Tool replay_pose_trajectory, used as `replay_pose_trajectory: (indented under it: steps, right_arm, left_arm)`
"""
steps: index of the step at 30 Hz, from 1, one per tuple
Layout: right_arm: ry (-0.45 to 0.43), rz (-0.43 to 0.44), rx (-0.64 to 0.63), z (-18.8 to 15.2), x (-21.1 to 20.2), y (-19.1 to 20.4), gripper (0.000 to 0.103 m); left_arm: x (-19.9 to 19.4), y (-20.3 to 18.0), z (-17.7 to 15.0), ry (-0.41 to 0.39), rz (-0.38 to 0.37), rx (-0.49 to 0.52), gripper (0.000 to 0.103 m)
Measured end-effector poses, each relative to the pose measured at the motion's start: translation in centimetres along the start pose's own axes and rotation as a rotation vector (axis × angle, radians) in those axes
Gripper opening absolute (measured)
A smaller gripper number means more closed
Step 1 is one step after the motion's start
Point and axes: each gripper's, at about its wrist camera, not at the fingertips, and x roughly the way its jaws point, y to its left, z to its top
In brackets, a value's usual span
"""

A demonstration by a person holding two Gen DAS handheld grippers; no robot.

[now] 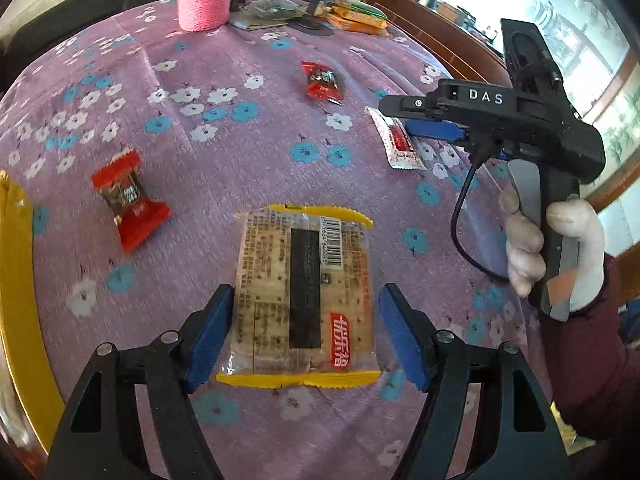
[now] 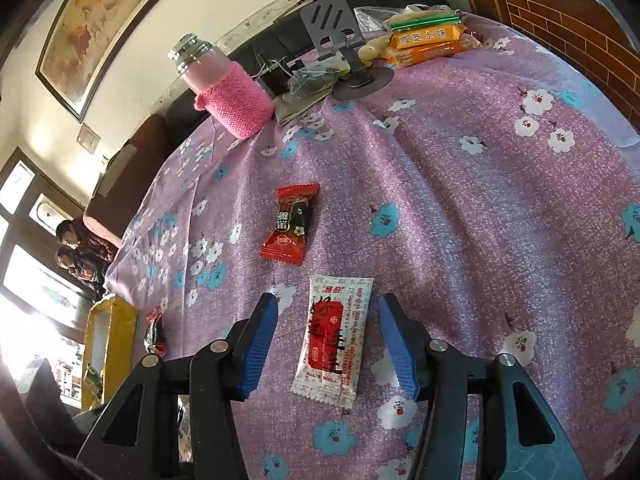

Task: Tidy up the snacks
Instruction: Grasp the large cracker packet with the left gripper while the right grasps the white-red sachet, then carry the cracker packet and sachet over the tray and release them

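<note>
A yellow-edged cracker pack [image 1: 304, 296] lies flat on the purple flowered cloth, between the open blue pads of my left gripper [image 1: 306, 336], which do not touch it. A white and red sachet [image 2: 334, 336] lies between the open pads of my right gripper [image 2: 328, 344]; it also shows in the left wrist view [image 1: 396, 140] under the right gripper [image 1: 404, 114]. A red candy [image 1: 130, 198] lies to the left. Another red candy [image 2: 291, 222] lies beyond the sachet and also shows in the left wrist view [image 1: 322, 80].
A yellow box [image 2: 108, 344] stands at the table's left edge, its rim in the left wrist view [image 1: 16, 264]. A pink-sleeved bottle [image 2: 224, 88], a phone stand [image 2: 340, 36], clutter and orange snack packs [image 2: 428, 42] sit at the far side.
</note>
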Motion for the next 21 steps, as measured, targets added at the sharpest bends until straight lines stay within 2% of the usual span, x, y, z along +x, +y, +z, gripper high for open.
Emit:
replay_pose_trajectory:
  steps: [5,8,11,13,14,17,21]
  right_arm:
    - [0.001,-0.048,-0.077,-0.8,0.4,1.6,0.057]
    - [-0.008,-0.119,-0.149,-1.5,0.8,3.0,0.057]
    - [-0.013,-0.192,-0.201,-2.0,1.1,3.8,0.052]
    - [-0.013,-0.236,-0.224,-2.1,1.2,4.1,0.048]
    - [-0.014,-0.249,-0.232,-2.2,1.2,4.1,0.043]
    - [-0.024,-0.307,-0.261,-2.3,1.3,4.3,0.032]
    - [-0.036,-0.305,-0.252,-2.4,1.1,4.1,0.028]
  left_arm:
    - [0.4,-1.0,-0.1,-0.038,0.085,-0.001,0.075]
    - [0.9,-1.7,0.1,-0.054,0.145,0.013,0.076]
    - [1.7,-2.5,0.0,-0.083,0.216,0.069,0.077]
    - [1.7,-2.5,0.0,-0.102,0.205,0.081,0.075]
    - [1.6,-2.4,-0.1,-0.107,0.209,0.081,0.068]
    - [1.2,-2.0,-0.2,-0.116,0.203,0.06,0.068]
    - [0.6,-1.5,-0.8,-0.136,0.202,0.012,0.068]
